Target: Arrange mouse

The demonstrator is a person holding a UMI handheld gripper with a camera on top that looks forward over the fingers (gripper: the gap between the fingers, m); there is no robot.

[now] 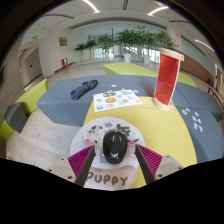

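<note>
The mouse (116, 146), a dark rounded oval with a smooth shell, lies on a pale round mat (112, 172) printed "PUPPY", its long axis running straight away from the gripper (115, 160). It sits between the magenta pads (80, 160), which look close against its sides, though I cannot tell if they press it. The worktop (150, 120) beneath is yellow

The small black computer mouse (116, 147) looks like smooth, slightly glossy plastic. It lies on a matt round white mat (112, 160) with printed lettering. The gripper (115, 158) carries matt magenta pads (80, 160).
</note>
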